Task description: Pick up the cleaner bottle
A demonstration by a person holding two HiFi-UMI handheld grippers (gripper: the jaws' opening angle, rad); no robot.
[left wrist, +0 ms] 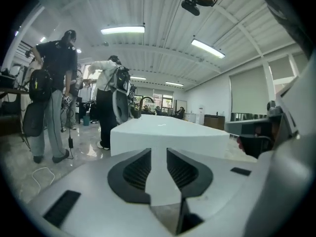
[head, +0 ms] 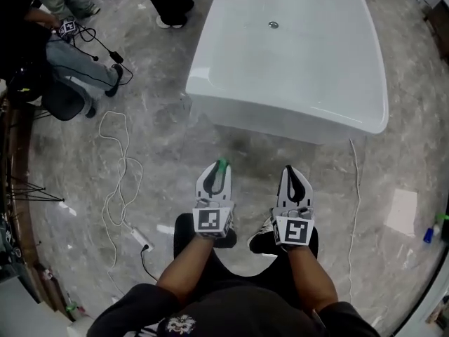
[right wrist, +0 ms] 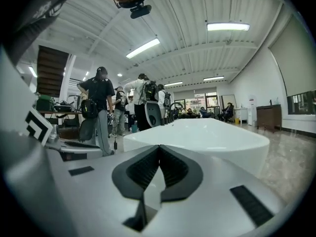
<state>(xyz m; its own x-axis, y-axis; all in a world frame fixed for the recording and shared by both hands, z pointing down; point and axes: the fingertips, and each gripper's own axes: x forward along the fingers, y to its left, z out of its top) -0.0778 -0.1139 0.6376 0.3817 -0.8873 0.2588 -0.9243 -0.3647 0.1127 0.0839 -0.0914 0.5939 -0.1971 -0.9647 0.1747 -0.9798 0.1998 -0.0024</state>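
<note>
While I stand at the near end of the white bathtub [head: 295, 55], which fills the upper middle of the head view, both of my grippers sit side by side in the lower centre of that frame, pointing towards the tub. My left gripper [head: 222, 166] has its jaws a little apart. Its own view shows a narrow slot between the black pads [left wrist: 131, 174], with only the tub's white wall seen through it and nothing caught there. My right gripper [head: 289, 168] is closed, the pad tips meeting in its own view, and it is empty. Each one carries its marker cube [head: 212, 220] just above my wrist in the frame.

What looks like the cleaner bottle [head: 429, 232] (small and blue with a green top, too tiny to read more) stands on the grey marble floor [head: 175, 139] at the far right edge of the head view, well apart from both grippers. A pale square sheet [head: 402, 211] lies on the floor just left of it. A white cable [head: 116, 181] loops across the floor at the left, and people [head: 63, 55] are in the upper left corner.
</note>
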